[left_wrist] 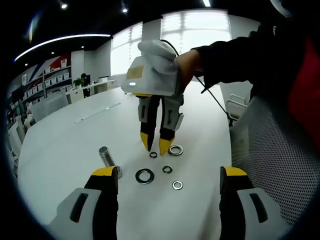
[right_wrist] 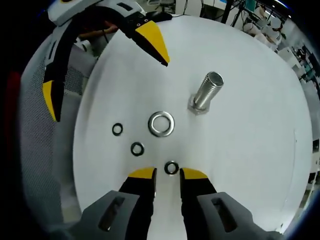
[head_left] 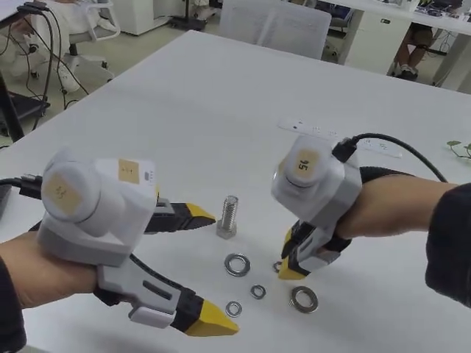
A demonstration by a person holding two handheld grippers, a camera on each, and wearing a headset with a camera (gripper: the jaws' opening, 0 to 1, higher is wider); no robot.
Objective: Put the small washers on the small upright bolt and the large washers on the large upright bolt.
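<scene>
Right gripper [right_wrist: 167, 173] aims down at a small washer [right_wrist: 171, 167] lying flat on the white surface [right_wrist: 240, 150], jaws narrowly parted, released. Left gripper [left_wrist: 169, 175] hovers, jaws spread wide, empty. The upright bolt [right_wrist: 206, 91] stands at one o'clock from that washer. Straddle its rim squarely before pinching.

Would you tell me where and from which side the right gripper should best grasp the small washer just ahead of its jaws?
Probably pinch the small washer across its outer rim, right gripper descending from above: it lies flat and thin on the table.
</scene>
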